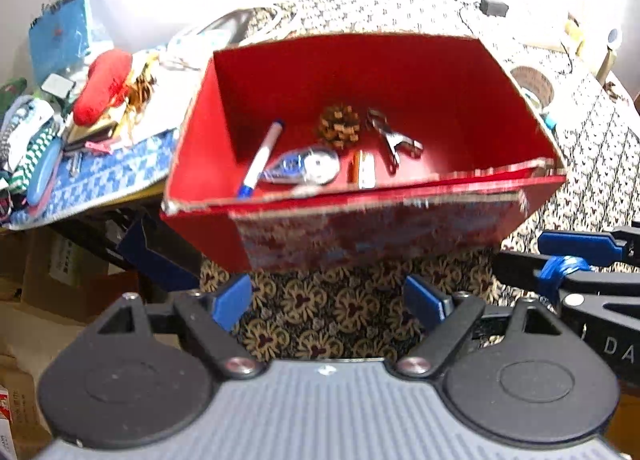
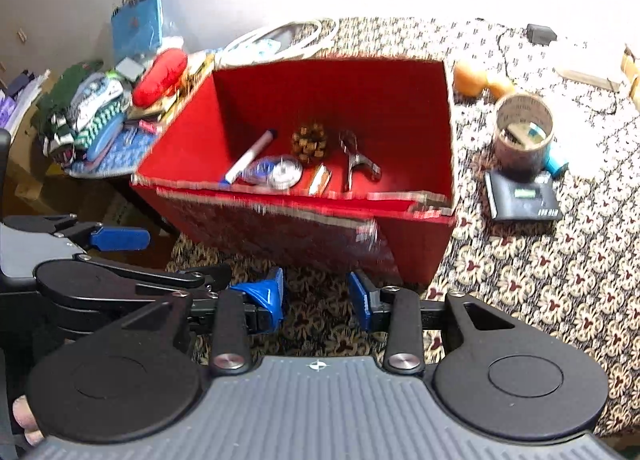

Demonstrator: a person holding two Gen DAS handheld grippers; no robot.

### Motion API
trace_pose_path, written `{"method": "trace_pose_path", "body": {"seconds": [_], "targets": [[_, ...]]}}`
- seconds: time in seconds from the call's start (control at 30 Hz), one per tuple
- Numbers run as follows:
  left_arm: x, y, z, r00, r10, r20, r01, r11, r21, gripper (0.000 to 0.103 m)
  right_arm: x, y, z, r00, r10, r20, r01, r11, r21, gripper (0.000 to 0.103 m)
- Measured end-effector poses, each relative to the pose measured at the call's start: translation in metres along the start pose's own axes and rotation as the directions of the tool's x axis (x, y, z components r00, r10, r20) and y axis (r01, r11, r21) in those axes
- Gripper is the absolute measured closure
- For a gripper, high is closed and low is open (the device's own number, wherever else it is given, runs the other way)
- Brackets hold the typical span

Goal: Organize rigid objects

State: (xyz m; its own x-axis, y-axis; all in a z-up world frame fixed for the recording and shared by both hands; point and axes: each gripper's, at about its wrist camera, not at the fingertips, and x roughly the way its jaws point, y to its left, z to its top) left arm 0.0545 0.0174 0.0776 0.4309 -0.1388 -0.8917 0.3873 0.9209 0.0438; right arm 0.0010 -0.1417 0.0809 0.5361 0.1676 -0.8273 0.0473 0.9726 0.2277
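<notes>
- Red cardboard box point(image 1: 360, 108) sits on the patterned tabletop point(image 1: 332, 320), open top facing both wrist cameras, near wall just beyond both sets of fingers.
- Already inside on the floor, left to right: blue-capped marker point(image 1: 262, 158), correction tape dispenser point(image 1: 308, 166), pine cone point(image 1: 339, 127) behind it, a small orange-and-white item point(image 1: 363, 170) (can't tell what it is), metal clip-like tool point(image 1: 394, 142).
- Left gripper point(image 1: 330, 302): fingers spread apart, nothing between them, hovering over the tabletop short of the box.
- Right gripper point(image 2: 316, 296): likewise parted and empty, close to the box's near right corner.
- Judged step: fetch the next loose rigid item. Candidates right of the box: tape roll point(image 2: 523, 136) with small things inside it, black scale point(image 2: 522, 198) just near of it and apparently touching, a blue item point(image 2: 558, 164) behind, orange dumbbell-like object point(image 2: 482, 82) further off.
- Right gripper is the closer one; take those with it and keep the left clear so the two don't collide, since they're almost side by side now.
- Scale is flat and low: come in from the edge, pinch across the thin side.
- Tape roll: grip the wall and keep it upright so the contents don't spill.
- Release low inside the box, in the free right-hand floor area.
- Clutter on the left side table point(image 2: 116, 156) looks mostly soft; I'd leave it.
</notes>
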Motion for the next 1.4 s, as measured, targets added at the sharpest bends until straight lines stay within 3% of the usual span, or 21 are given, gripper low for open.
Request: {"method": "trace_pose_path", "body": {"seconds": [0.47,0.7,1.03,1.3,1.4], "targets": [[-0.005,0.007,0.036,0.992,0.083,0.099,-0.079,0.996,-0.04,0.016,-0.004,0.007,0.032,0.989,-0.02,0.147,0.022,1.0,-0.014,0.083],[0.005,0.011,0.048,0.985,0.12,0.122,-0.114,0.992,-0.059,0.016,0.006,-0.002,0.045,0.986,-0.032,0.164,0.026,0.999,0.041,0.082],[0.022,0.009,0.059,0.972,0.163,0.171,-0.155,0.986,-0.059,0.016,0.02,-0.004,0.054,0.974,-0.082,0.213,0.079,0.997,0.027,0.082],[0.034,0.015,0.067,0.962,0.183,0.203,-0.166,0.981,-0.095,0.016,0.037,-0.011,0.06,0.972,-0.104,0.211,0.1,0.994,0.032,0.082],[0.04,0.018,0.07,0.966,0.167,0.197,-0.149,0.983,-0.105,0.016,0.041,-0.013,0.062,0.97,-0.106,0.217,0.099,0.994,0.044,0.082]]}}
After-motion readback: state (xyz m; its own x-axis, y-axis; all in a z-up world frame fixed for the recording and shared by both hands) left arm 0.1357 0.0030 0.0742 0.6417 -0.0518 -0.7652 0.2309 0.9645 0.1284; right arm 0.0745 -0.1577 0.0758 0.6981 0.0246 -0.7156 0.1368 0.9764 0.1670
